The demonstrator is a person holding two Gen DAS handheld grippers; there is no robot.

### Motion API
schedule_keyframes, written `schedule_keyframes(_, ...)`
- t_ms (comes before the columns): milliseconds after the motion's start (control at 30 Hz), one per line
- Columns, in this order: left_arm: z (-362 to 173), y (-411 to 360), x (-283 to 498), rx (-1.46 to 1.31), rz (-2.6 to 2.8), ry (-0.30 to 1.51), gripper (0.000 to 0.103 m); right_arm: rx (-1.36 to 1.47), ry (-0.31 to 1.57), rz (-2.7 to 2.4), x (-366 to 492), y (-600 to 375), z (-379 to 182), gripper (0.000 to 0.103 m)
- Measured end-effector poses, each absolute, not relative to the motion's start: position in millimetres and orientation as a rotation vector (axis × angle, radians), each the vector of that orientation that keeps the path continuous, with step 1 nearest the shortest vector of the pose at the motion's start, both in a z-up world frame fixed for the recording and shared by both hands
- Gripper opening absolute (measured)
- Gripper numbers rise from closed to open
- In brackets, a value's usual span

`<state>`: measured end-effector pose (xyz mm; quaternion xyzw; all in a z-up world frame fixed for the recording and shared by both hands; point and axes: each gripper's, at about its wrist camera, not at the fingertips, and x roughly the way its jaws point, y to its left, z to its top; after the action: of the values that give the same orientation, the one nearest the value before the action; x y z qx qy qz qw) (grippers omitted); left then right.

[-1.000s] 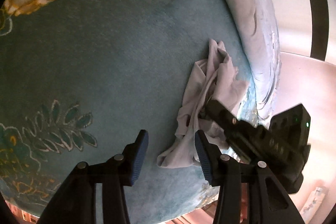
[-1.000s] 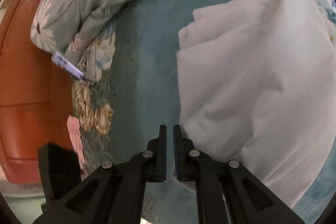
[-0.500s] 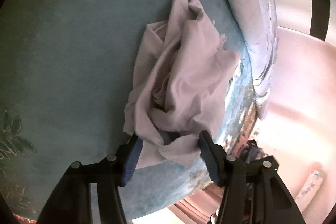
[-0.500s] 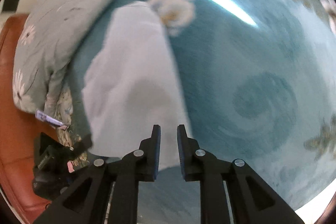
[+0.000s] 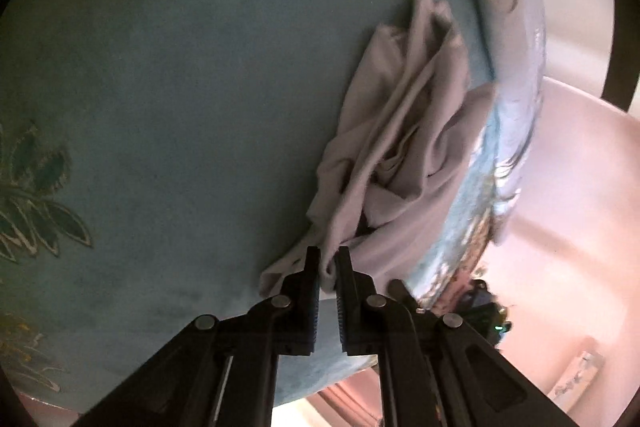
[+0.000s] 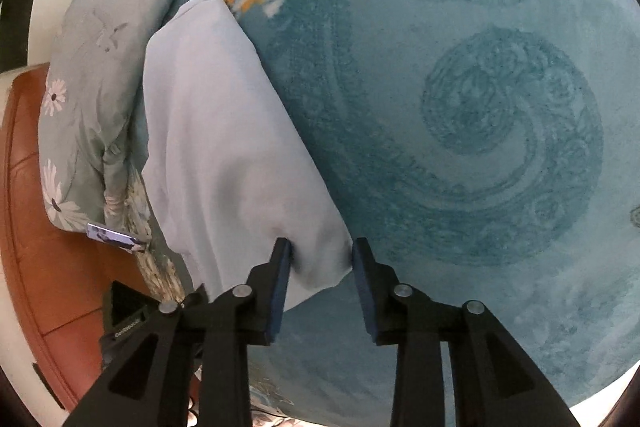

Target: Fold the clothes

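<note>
A crumpled pale grey garment (image 5: pixel 404 147) lies near the right edge of a teal bed cover (image 5: pixel 180 87). My left gripper (image 5: pixel 328 267) is shut on a bunched fold at its near end. In the right wrist view the same pale garment (image 6: pixel 216 147) lies as a long folded mass on the teal patterned cover (image 6: pixel 460 107). My right gripper (image 6: pixel 320 255) is open, its two fingers on either side of the garment's near corner, which sits between them.
A light floral quilt (image 6: pixel 92 75) lies bunched at the left of the garment, with an orange-brown headboard (image 6: pixel 36 227) beyond. In the left wrist view the quilt (image 5: pixel 508 7) runs along the bed's right edge, with pinkish floor (image 5: pixel 560 227) below.
My left gripper has closed on the garment's near fold; it was open around it before. My right gripper has opened and now straddles the garment's corner.
</note>
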<state>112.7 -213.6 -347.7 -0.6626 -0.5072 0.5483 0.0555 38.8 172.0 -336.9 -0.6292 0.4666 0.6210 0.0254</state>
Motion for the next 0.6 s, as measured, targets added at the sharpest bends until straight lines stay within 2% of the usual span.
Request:
schedule_keyframes(33, -339.4, -217.6, 111.8, -2.029, 1.696, -1.491, 0.019, -1.942, 1.460, 1.928, 38.2, 172.5, -337.4, 0.011)
schedule_keyframes(67, -330.6, -221.7, 110.8, -2.047, 1.728, -1.439, 0.028, -1.950, 1.447, 1.932, 37.3, 172.6, -336.8, 0.011)
schedule_keyframes(200, -290.7, -222.0, 84.5, -1.986, 1.879, -1.242, 0.040, -2.008, 1.313, 1.995, 33.1, 171.1, -330.2, 0.010)
schedule_keyframes(267, -280.8, -205.8, 51.7, -1.923, 1.900, -1.152, 0.049, -2.027, 1.297, 1.997, 31.5, 171.8, -330.6, 0.010)
schedule_keyframes(500, -310.4, -152.1, -42.7, -1.891, 1.891, -0.913, 0.054, -2.036, 1.302, 2.002, 29.7, 171.3, -329.3, 0.010)
schedule_keyframes(600, -317.7, -147.8, -51.5, -1.923, 1.891, -0.834, 0.048, -2.019, 1.364, 1.980, 33.1, 176.2, -332.8, 0.011)
